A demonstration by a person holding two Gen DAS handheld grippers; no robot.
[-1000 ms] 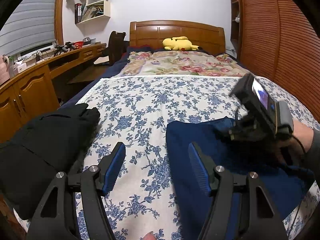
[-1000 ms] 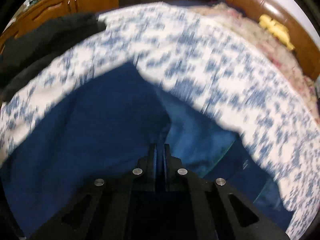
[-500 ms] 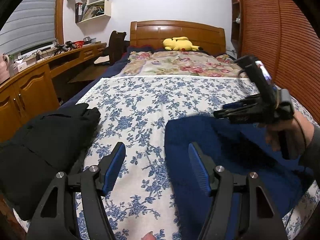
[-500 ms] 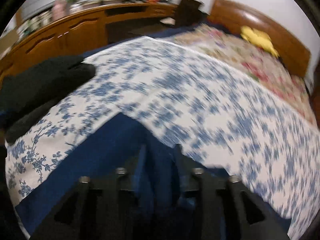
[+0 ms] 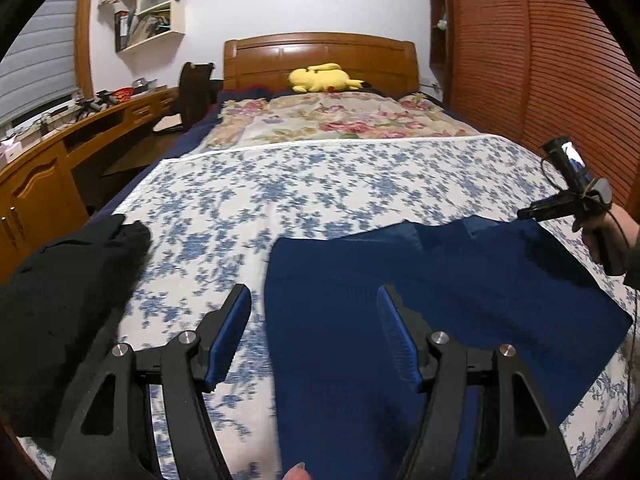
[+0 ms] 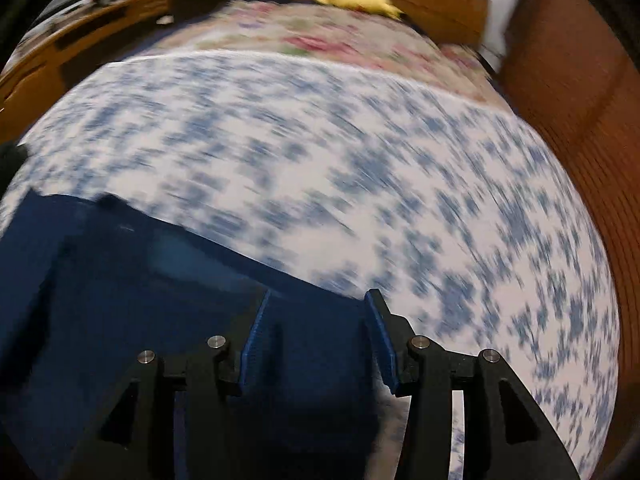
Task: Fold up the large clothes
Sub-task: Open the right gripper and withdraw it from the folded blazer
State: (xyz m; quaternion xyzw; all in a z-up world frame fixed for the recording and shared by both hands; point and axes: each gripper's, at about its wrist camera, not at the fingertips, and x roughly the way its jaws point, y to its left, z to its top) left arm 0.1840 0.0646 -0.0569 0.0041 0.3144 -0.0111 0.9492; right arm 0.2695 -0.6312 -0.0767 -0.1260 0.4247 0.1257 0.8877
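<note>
A dark blue garment (image 5: 400, 300) lies flat on the floral bedspread (image 5: 320, 184) at the near right of the bed; it also shows in the right wrist view (image 6: 140, 300). My left gripper (image 5: 314, 300) is open and empty, hovering over the garment's left edge. My right gripper (image 6: 320, 300) is open and empty above the garment's far right part; in the left wrist view it (image 5: 528, 213) is held in a hand at the right, above the garment's far corner. The right wrist view is blurred.
A pile of black clothes (image 5: 60, 300) lies at the bed's left near corner. A yellow plush toy (image 5: 320, 78) sits by the wooden headboard (image 5: 320, 52). A wooden desk (image 5: 60, 152) runs along the left, a slatted wardrobe (image 5: 540, 60) along the right.
My right gripper let go of the blue garment, opened, and moved up and to the right. The garment now lies flatter and spread wider. My left gripper stayed open, shifted slightly right.
</note>
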